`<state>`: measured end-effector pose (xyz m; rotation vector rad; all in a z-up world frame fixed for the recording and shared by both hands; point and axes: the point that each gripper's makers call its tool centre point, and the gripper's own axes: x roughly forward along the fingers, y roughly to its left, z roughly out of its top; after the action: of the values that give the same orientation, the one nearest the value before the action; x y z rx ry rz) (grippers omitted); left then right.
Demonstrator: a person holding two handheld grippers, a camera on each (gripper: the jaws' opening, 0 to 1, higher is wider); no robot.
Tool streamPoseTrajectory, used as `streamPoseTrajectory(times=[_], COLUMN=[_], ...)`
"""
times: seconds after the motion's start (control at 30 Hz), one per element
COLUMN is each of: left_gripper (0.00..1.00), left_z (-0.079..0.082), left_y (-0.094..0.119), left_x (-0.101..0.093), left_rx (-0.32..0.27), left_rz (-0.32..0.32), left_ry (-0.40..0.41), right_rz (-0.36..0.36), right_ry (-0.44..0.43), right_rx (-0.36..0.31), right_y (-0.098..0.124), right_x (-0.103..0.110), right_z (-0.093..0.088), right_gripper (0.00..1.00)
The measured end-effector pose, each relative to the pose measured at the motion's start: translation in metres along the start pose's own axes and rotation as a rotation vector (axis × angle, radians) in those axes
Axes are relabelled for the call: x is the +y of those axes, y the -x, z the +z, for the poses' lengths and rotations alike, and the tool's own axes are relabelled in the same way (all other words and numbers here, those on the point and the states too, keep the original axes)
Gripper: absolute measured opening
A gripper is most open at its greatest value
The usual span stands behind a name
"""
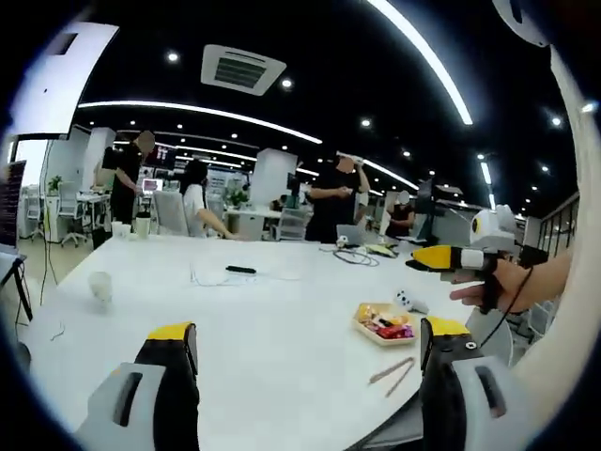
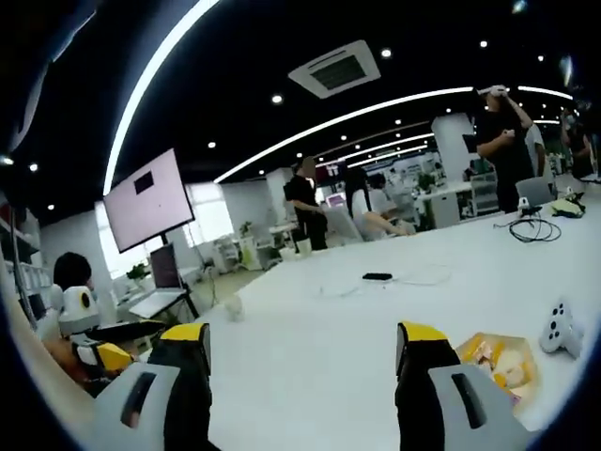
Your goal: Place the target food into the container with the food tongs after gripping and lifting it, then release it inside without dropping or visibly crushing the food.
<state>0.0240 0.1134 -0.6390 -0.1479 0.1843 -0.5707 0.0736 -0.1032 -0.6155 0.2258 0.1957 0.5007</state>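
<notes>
a: where's the food?
b: in the left gripper view a yellow tray (image 1: pixel 383 324) of mixed food (image 1: pixel 387 326) sits on the white table (image 1: pixel 272 329), right of centre, with the tongs (image 1: pixel 392 372) lying just near of it. a white controller (image 1: pixel 409 301) is just beyond the tray.
a: and the fingers?
b: the left gripper (image 1: pixel 305 362) is wide apart, holding nothing. the right gripper (image 2: pixel 302 362) is spread wide too, empty, with the tray (image 2: pixel 498 362) to its right.
a: anything else?
b: a black phone (image 1: pixel 240 270) and cables (image 1: pixel 355 256) lie farther back; people (image 1: pixel 333 197) stand at the far edge.
</notes>
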Motion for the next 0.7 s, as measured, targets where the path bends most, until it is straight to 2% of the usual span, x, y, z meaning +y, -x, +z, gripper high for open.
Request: streamPoseTrajectory(times=[0.27, 0.7], left_gripper=[0.99, 0.97], left_z=[0.007, 0.003], left_y=[0.002, 0.011], left_x=[-0.001, -0.007], left_rx=[-0.036, -0.052], left_rz=[-0.007, -0.021], left_ry=[0.024, 0.055], right_rz=[-0.062, -0.058], right_ry=[-0.006, -0.011], right_rx=[0.005, 0.041], right_y=[0.02, 0.027], right_x=[-0.008, 0.004], right_z=[-0.005, -0.017], right_gripper=[0.82, 0.84])
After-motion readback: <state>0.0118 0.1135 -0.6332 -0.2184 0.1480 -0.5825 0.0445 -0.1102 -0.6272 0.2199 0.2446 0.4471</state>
